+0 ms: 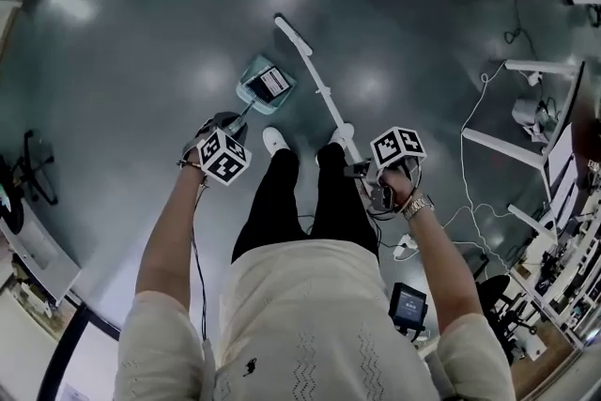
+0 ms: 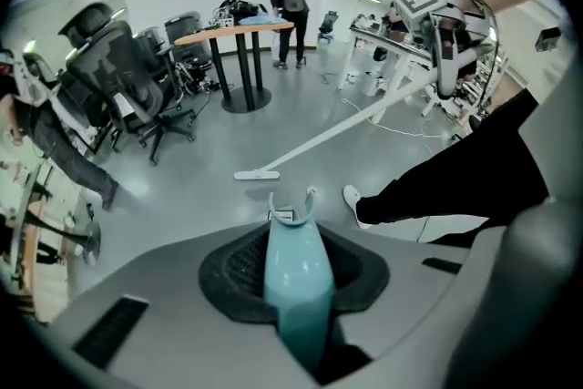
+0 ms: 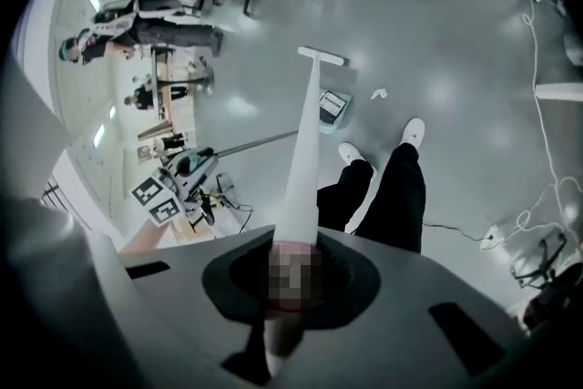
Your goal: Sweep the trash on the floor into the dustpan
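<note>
- While I stand on the grey floor (image 1: 141,61), my left gripper (image 1: 225,131) is clenched on the teal handle (image 2: 296,273) of the dustpan (image 1: 266,83), which sits just ahead of my left shoe (image 1: 274,141).
- Right gripper (image 1: 371,172) is clamped on the white broom (image 3: 303,168) pole; the broom head (image 1: 293,33) is beyond the dustpan.
- One small white scrap (image 3: 378,93) lies near the dustpan.

- The left gripper (image 1: 225,129), at near left, holds the thin handle of a teal dustpan (image 1: 255,90), which sits on the glossy grey floor (image 1: 141,42) just beyond the person's 2 white shoes (image 1: 274,141).
- The right gripper (image 1: 368,172) clasps a white broom (image 1: 319,84). Its shaft slants far-left, and its head lies just beyond the dustpan, apart from it.
- Black trousers (image 1: 282,202) stand between the 2 grippers.
- Cables (image 1: 474,108) trail across the floor at right.
</note>
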{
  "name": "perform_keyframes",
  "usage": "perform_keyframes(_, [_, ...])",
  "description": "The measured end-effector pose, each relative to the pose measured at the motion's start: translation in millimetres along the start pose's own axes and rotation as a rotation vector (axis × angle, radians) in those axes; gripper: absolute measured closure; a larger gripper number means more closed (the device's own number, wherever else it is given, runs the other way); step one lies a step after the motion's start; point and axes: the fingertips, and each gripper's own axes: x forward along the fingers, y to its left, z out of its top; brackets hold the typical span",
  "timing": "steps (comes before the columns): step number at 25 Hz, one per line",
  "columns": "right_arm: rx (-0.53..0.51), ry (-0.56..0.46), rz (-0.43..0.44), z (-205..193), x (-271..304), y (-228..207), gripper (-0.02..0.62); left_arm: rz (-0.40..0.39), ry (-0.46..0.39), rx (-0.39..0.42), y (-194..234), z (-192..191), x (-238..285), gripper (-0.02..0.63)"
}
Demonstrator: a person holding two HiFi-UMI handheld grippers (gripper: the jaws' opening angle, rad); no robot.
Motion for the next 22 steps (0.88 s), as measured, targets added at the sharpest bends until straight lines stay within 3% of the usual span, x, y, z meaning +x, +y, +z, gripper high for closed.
perform_keyframes(6, [0.148, -0.133, 0.052, -18, -19, -40, 0.54, -0.064, -0.033, 0.223, -24, 16, -12, 0.512])
perform_keyframes(13, [0.284, -0.199, 0.005, -51, -23, -110, 0.54, -0.136, -0.013, 0.339, -42, 15, 6, 0.512])
perform_keyframes(17, [0.351, -0.203, -0.032, -59, 10, -136, 0.54, -0.191, 0.02, 0.461, -56, 2, 25, 0.512])
perform_keyframes(20, [0.403, -0.195, 0.025, -57, 57, -126, 0.54, -0.206, 0.027, 0.549, -62, -2, 40, 0.512])
perform_keyframes(22, [0.407, -0.186, 0.062, -60, 94, -107, 0.538, -0.203, 0.012, 0.564, -64, 0, 45, 0.512])
